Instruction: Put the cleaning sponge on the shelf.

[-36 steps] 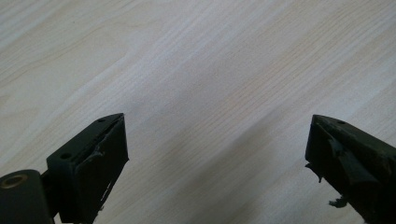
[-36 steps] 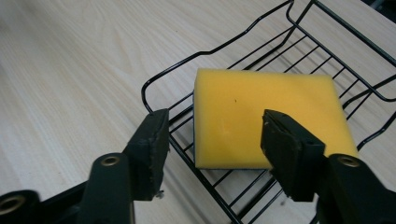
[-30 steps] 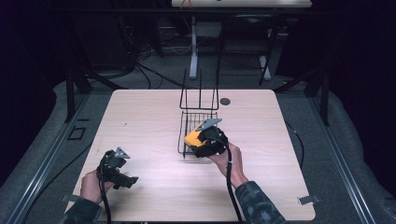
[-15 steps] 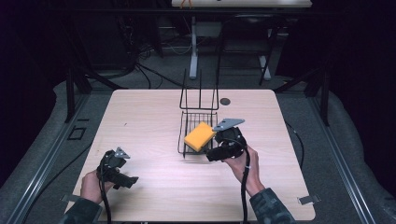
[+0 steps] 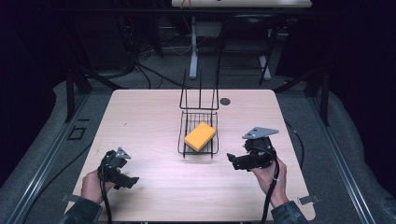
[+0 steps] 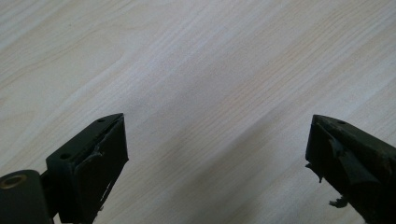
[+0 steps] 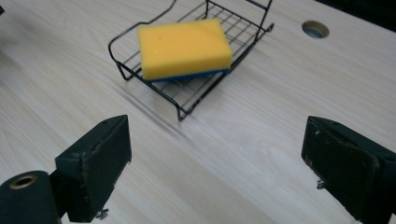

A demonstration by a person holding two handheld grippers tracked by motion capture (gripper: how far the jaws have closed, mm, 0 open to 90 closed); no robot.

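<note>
Sponge (image 5: pixel 200 136) sits skewed in the rack (image 5: pixel 183 140) at centre frame; right gripper (image 5: pixel 234 162), jaws just opened and empty, backs off lower right; left gripper (image 5: pixel 128 181) gapes idle lower left; a bump could tip it out.

left gripper (image 6: pixel 215 158) pointing down at the table (image 6: pixel 196 70), pale wood with the grain running diagonally, lower left to upper right. both black fingers (image 6: pixel 93 172) come up from the bottom corners, one at the left, one at the right, spread wide apart with bare table between them. finger pads look scuffed and frayed at the edges. faint soft shadow on the wood between the fingers.
</note>
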